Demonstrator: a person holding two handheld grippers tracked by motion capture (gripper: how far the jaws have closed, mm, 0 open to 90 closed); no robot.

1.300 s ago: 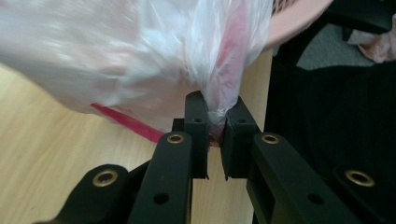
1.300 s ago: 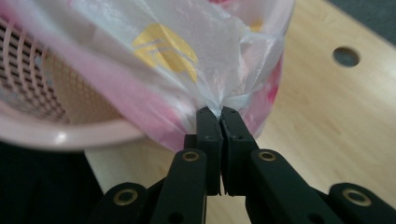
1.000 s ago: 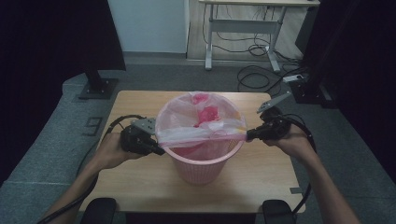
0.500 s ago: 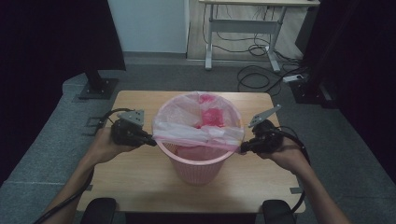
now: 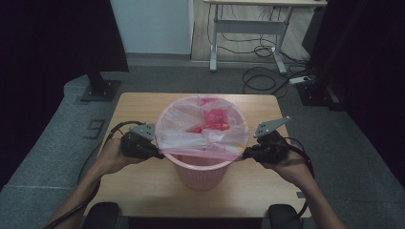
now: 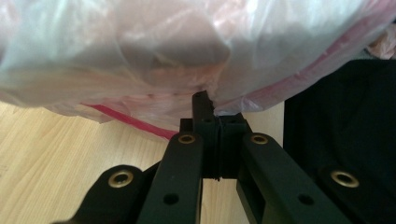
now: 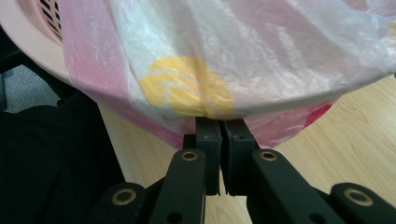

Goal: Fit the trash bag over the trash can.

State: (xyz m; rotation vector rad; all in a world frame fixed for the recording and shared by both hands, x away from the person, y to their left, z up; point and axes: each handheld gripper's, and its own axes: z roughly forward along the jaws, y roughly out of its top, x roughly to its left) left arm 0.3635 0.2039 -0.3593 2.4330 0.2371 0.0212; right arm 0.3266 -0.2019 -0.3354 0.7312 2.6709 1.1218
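A pink plastic basket (image 5: 199,171) stands in the middle of the wooden table (image 5: 143,191). A thin pink bag (image 5: 191,125) lines it, its mouth spread wide over the rim. My left gripper (image 5: 156,154) is at the basket's left side, shut on the bag's edge (image 6: 154,60), with the film pinched between its tips (image 6: 209,108). At the right side my right gripper (image 5: 245,154) is shut on the opposite edge, just below a yellow print on the bag (image 7: 187,88). The near edge of the bag lies stretched between the two grippers.
A red patch (image 5: 216,117) shows inside the bag. Beyond the table are a stand's base (image 5: 99,89) on the grey floor, a desk frame (image 5: 248,28) and loose cables (image 5: 267,76). Black chair arm pads (image 5: 100,214) sit at the near edge.
Both grippers have come down and toward me along the basket's sides. The bag's near edge has gone with them, lower over the rim. Both grips have held.
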